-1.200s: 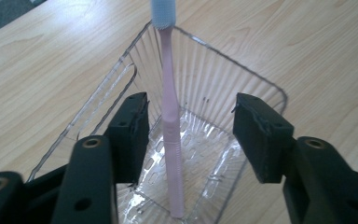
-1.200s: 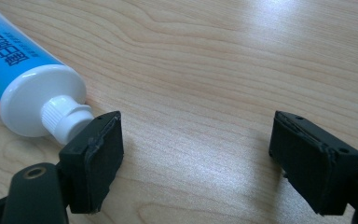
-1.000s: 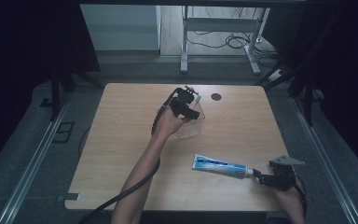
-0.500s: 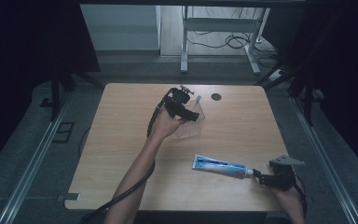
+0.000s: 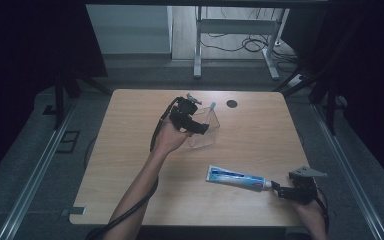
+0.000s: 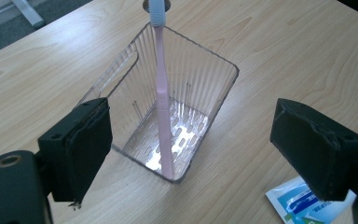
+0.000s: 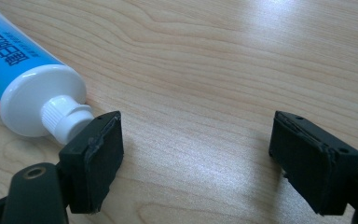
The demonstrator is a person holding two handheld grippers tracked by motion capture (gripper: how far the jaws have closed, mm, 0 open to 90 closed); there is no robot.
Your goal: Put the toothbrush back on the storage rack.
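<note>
Backing away toward the near left, the left gripper (image 5: 200, 127) has just been opening its jaws, now standing wide and empty over the clear ribbed plastic holder (image 6: 182, 93), where the pink toothbrush (image 6: 163, 102) is leaning upright. Beside the blue-and-white toothpaste tube (image 5: 237, 177), the right gripper (image 5: 275, 188) is resting, jaws wide, holding nothing.

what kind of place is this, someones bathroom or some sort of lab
Probably a lab or recording setup, not a bathroom: a bare wooden table ringed by dark curtains, a metal stand with loose cables behind it, and a person working with a hand-held left gripper and right gripper.
</note>
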